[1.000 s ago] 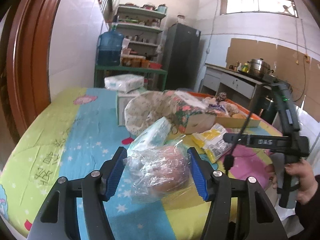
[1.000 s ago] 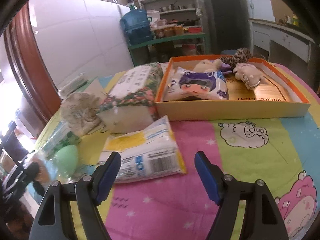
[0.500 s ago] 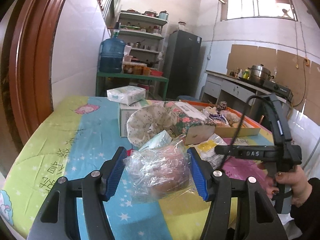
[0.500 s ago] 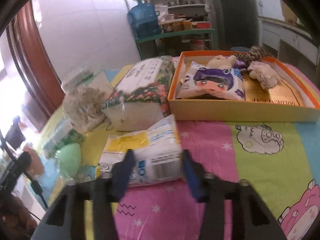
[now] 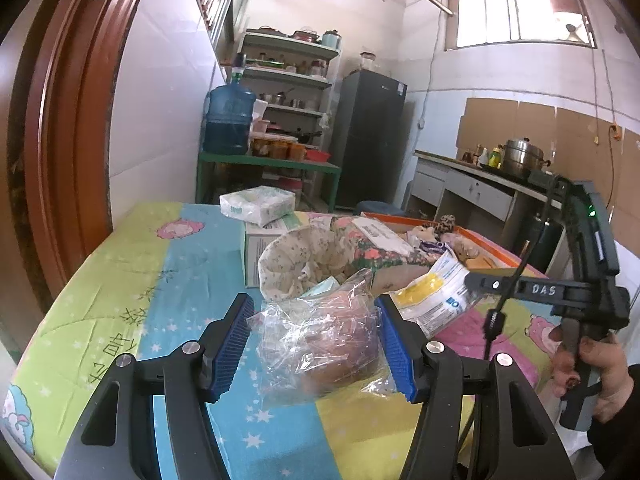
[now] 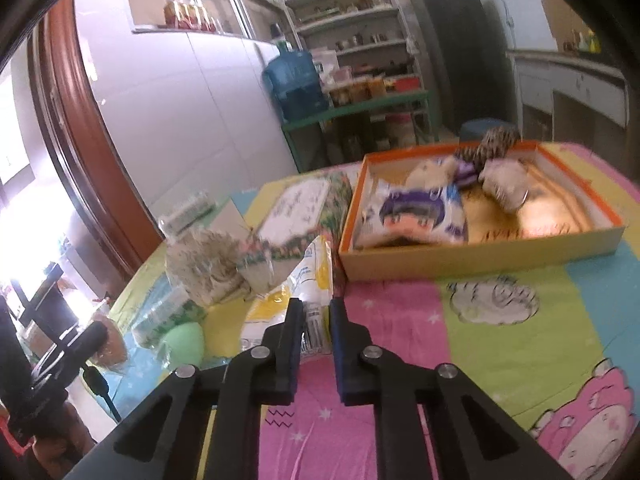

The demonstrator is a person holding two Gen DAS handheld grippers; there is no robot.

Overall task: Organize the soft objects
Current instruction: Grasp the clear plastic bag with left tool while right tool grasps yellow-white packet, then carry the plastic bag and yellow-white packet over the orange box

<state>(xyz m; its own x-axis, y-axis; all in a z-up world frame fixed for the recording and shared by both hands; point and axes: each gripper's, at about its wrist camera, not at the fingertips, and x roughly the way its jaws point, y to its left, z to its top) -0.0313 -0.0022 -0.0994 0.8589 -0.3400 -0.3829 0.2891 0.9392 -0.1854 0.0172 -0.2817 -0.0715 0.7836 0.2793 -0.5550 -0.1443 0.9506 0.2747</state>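
Note:
My left gripper [image 5: 316,338] has its jaws wide apart on either side of a crinkled clear plastic bag with a brownish item inside [image 5: 320,350]; the pads touch its loose edges, and whether they grip it is unclear. My right gripper [image 6: 314,322] is shut on the end of a white and yellow tissue pack [image 6: 298,292] and lifts it off the table; the pack also shows in the left wrist view [image 5: 434,294]. An orange-rimmed box [image 6: 480,256] holds a purple cartoon tissue pack [image 6: 416,212] and plush toys [image 6: 504,180].
A floral tissue pack [image 6: 304,212], a cloth bundle [image 5: 296,260], a green soft item [image 6: 182,346] and a white carton with a tissue pack on it [image 5: 258,206] crowd the table's middle. The cartoon tablecloth [image 6: 500,340] is bare at the right.
My right gripper has moved forward, closed on the white and yellow tissue pack and tilted it up. My left gripper has risen a little and its jaws have not moved.

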